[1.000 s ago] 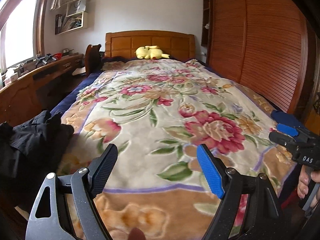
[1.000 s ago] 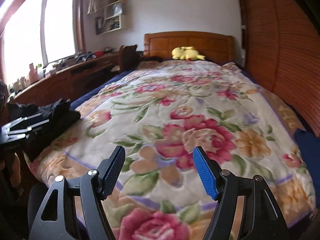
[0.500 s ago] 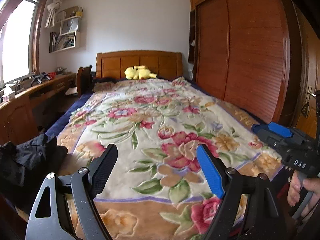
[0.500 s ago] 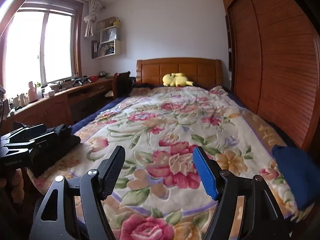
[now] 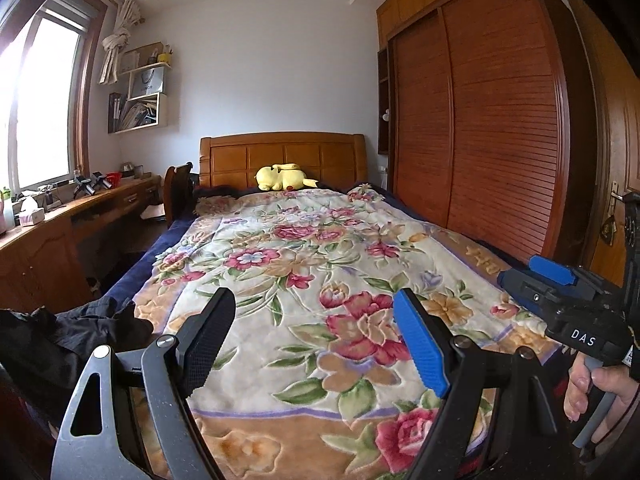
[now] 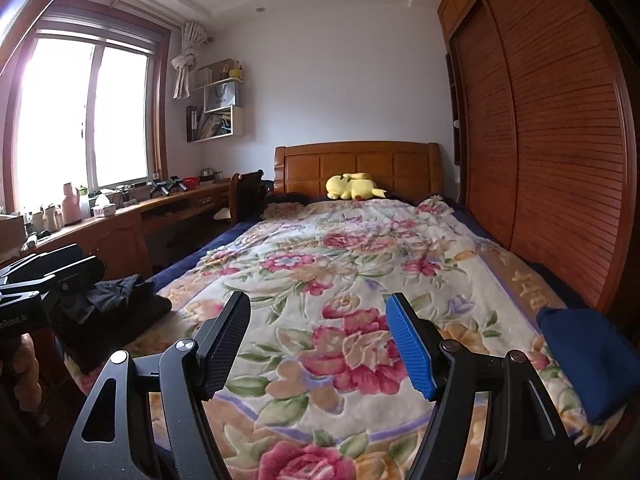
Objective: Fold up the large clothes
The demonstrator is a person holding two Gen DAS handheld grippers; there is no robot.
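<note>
Over on the far left, bright window (image 6: 84, 120), with a long wooden tabletop (image 6: 120, 216) under it full of bottles and small clutter. Closer in at the left foot corner of the bed (image 5: 288, 280), a crumpled heap of black clothes (image 5: 68, 332), partly on the floral blanket (image 6: 340, 280) and partly hanging off the edge, touching neither gripper. Left gripper (image 5: 316, 340) up front in its own view, jaws spread wide and empty, just hovering over the blanket's near end; same gripper visible in the right wrist view as a black shape at the left edge, right above the black heap. Middle of the room: blanket spread flat over the whole bed, yellow plush toy (image 5: 282, 178) lying at the wooden headboard (image 5: 284, 156). Right gripper (image 6: 318, 344) also parted wide with nothing between the pads, hanging over the big pink flowers near the foot. Seen from the left wrist camera, a hand (image 5: 600, 392) wrapped round its grey trigger handle. Further right, folded dark blue cloth (image 6: 588, 356) sitting on the right foot corner of the bed. Far right, slatted wooden wardrobe doors (image 5: 480, 128) running along the bedside.
</note>
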